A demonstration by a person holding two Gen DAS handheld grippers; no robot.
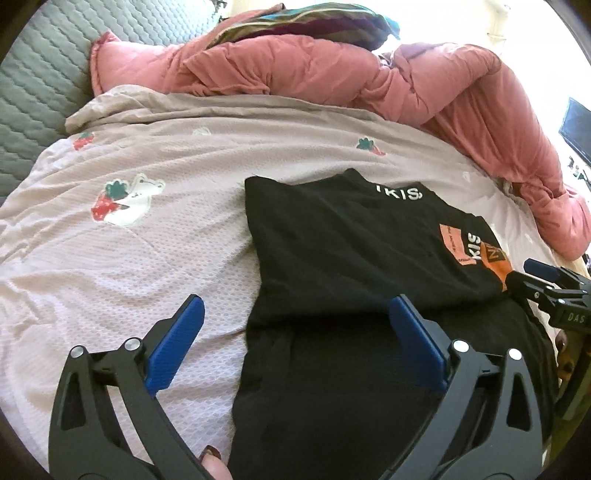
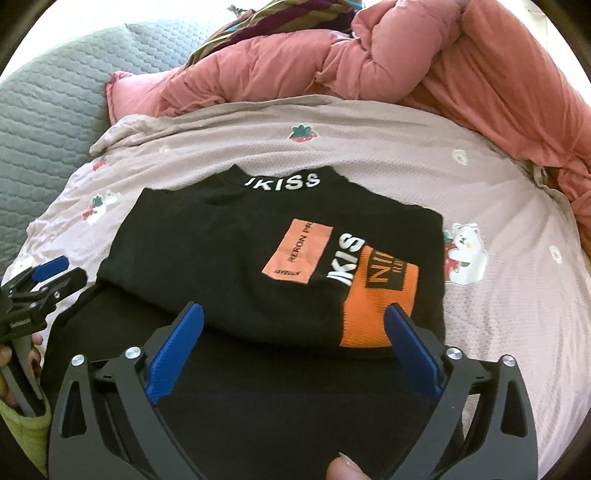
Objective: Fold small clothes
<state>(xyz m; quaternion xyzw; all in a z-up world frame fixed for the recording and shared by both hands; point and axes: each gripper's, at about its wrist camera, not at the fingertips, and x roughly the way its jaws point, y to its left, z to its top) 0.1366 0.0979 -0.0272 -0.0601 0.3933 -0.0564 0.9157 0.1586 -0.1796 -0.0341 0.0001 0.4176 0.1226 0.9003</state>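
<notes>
A black shirt with orange patches and white lettering lies folded on the pink bedspread, its near part doubled over a lower black layer. My left gripper stands open just above the shirt's left edge, one pad over the bedspread and the other over the black cloth, with nothing pinched between them. My right gripper stands open above the shirt's near fold, close to the orange patch, and holds nothing. Each gripper also shows at the side of the other's view: right gripper, left gripper.
A bunched salmon duvet lies along the far and right sides of the bed, with striped fabric behind it. A grey quilted surface lies at the far left. A fingertip shows at the bottom edge.
</notes>
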